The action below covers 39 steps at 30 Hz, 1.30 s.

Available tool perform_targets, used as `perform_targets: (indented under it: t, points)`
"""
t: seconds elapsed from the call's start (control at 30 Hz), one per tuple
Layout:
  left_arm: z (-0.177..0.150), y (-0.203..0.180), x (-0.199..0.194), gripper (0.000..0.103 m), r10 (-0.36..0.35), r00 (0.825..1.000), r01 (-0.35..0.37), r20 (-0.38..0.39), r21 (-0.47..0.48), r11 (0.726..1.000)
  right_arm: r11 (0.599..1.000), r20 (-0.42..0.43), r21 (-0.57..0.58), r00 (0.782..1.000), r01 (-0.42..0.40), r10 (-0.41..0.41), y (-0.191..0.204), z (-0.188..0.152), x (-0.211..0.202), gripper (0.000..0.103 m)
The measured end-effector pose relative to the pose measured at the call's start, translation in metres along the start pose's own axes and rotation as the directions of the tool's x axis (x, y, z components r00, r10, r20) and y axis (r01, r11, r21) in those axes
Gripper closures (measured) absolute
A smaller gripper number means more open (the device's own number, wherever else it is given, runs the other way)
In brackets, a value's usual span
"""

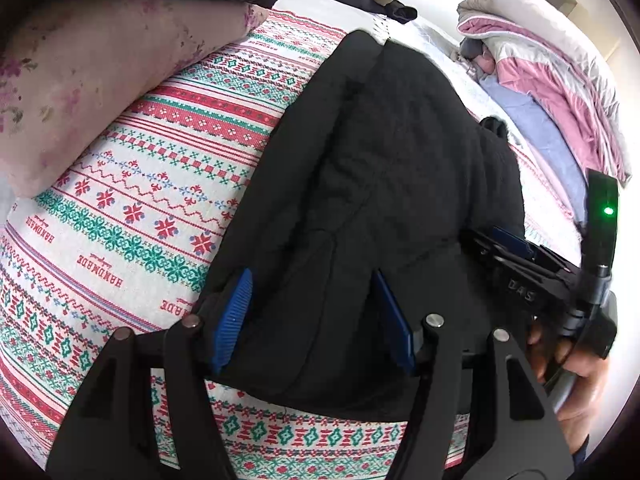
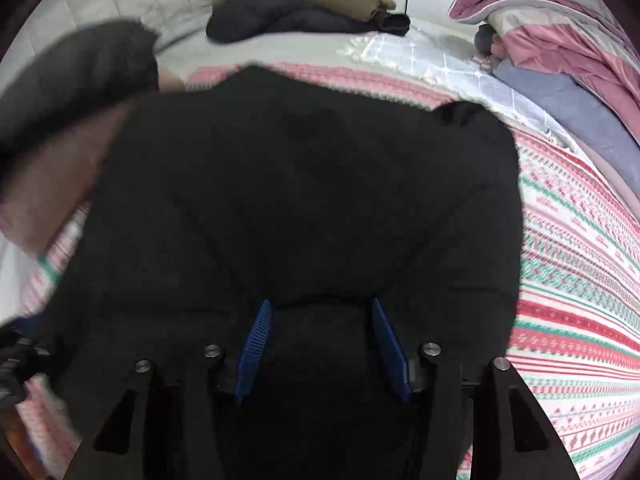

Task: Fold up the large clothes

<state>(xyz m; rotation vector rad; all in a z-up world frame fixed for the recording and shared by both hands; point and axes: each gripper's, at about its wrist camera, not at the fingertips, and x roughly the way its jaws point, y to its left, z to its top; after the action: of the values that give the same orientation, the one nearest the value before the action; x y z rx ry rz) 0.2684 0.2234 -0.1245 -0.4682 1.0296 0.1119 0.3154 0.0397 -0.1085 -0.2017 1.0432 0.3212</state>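
A large black garment (image 1: 380,152) lies spread on a bed sheet (image 1: 152,184) patterned in red, green and white. My left gripper (image 1: 312,276) is over the garment's near end, open, with the black cloth lying between its blue pads (image 1: 234,312). A hand holds my right gripper (image 1: 516,244) at the garment's right edge. In the blurred right wrist view the garment (image 2: 304,184) fills the middle. There my right gripper (image 2: 320,304) stands open over it, with black fabric between the pads and a fold line running across their tips.
A pink flowered pillow (image 1: 100,80) with a dark item on top lies left of the garment. A pile of dark and olive clothes (image 2: 304,12) sits at the far side. A pink and grey quilt (image 2: 560,40) is heaped on the right over a grey-blue cloth (image 2: 560,108).
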Motion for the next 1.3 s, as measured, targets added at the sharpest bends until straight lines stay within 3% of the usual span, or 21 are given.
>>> perform_targets:
  t: [0.23,0.4,0.47,0.6,0.73,0.87,1.0,1.13,1.3]
  points:
    - [0.0,-0.002,0.0,0.039,0.014,1.0,-0.014,0.007,0.006,1.0,1.0,0.002,0.018,1.0,0.006,-0.006,0.003,0.001,0.001,0.049]
    - [0.0,-0.001,0.0,0.038,-0.008,1.0,0.008,0.006,-0.004,1.0,0.998,0.067,0.057,0.998,-0.013,0.009,-0.001,-0.016,-0.038,0.047]
    - [0.001,-0.001,0.0,0.038,-0.008,1.0,0.008,0.005,-0.006,1.0,0.995,0.092,0.086,0.995,-0.041,0.033,-0.007,-0.026,-0.064,0.037]
    - [0.004,0.001,-0.002,0.038,-0.027,1.0,0.027,0.002,-0.011,1.0,0.98,0.125,0.143,0.985,-0.136,0.118,-0.023,-0.062,-0.104,0.029]
    - [0.007,0.015,-0.008,0.038,-0.109,0.994,0.109,-0.01,-0.055,0.993,0.932,0.129,0.289,0.974,-0.217,0.187,-0.055,-0.101,-0.108,0.026]
    - [0.01,0.041,-0.026,0.038,-0.211,0.977,0.212,0.021,-0.167,0.963,0.871,0.117,0.442,0.976,-0.216,0.183,-0.08,-0.132,-0.108,0.026]
    - [0.007,0.058,-0.037,0.038,-0.17,0.983,0.182,0.072,-0.21,0.961,0.813,0.143,0.519,0.964,-0.264,0.222,-0.092,-0.137,-0.102,0.026]
    - [0.004,0.059,-0.02,0.037,-0.19,0.981,0.193,0.035,-0.228,0.954,0.794,0.161,0.522,0.95,-0.311,0.266,-0.095,-0.136,-0.099,0.026]
    - [-0.002,0.07,-0.008,0.021,-0.214,0.977,0.21,0.018,-0.285,0.935,0.764,0.177,0.543,0.937,-0.348,0.301,-0.107,-0.141,-0.095,0.026]
